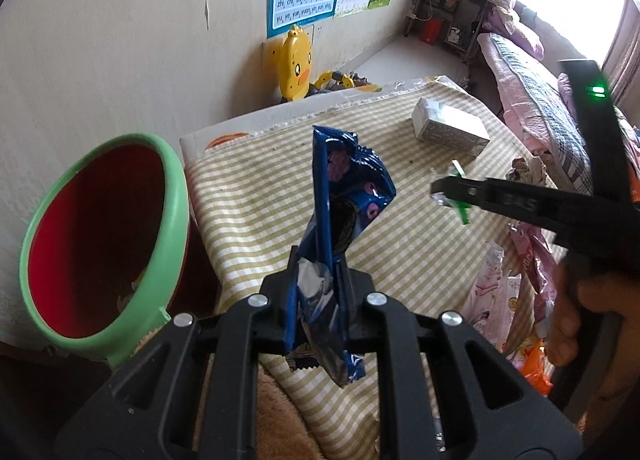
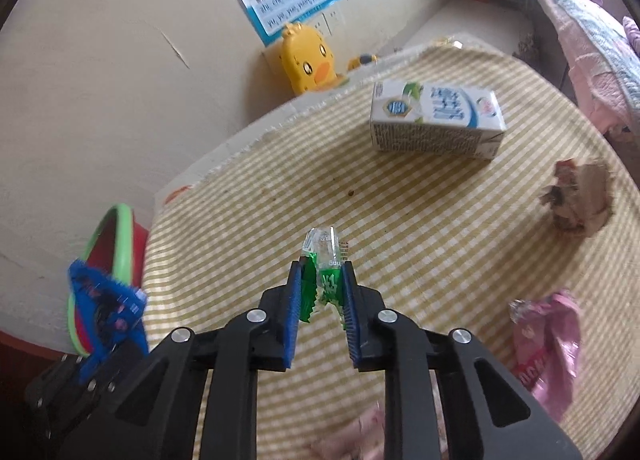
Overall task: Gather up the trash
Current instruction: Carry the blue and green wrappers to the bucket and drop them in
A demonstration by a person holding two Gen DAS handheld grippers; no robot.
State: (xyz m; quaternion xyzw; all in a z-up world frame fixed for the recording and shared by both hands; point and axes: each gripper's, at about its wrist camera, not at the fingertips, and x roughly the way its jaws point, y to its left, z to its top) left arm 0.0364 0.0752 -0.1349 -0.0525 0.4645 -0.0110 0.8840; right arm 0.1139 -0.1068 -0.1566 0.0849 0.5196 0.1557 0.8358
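My left gripper (image 1: 318,272) is shut on a blue cookie wrapper (image 1: 340,196) and holds it upright above the checked tablecloth (image 1: 256,196), just right of the red bin with a green rim (image 1: 108,236). My right gripper (image 2: 322,280) is shut on a small green and clear wrapper (image 2: 326,260) above the cloth; it also shows in the left wrist view (image 1: 444,190). The bin (image 2: 116,248) and the blue wrapper (image 2: 108,304) show at the left of the right wrist view.
A white milk carton (image 2: 436,120) lies on the far side of the table. A crumpled brown wrapper (image 2: 576,200) and pink wrappers (image 2: 548,348) lie at the right. A yellow duck toy (image 2: 308,60) stands by the wall. A bed (image 1: 532,72) is at the far right.
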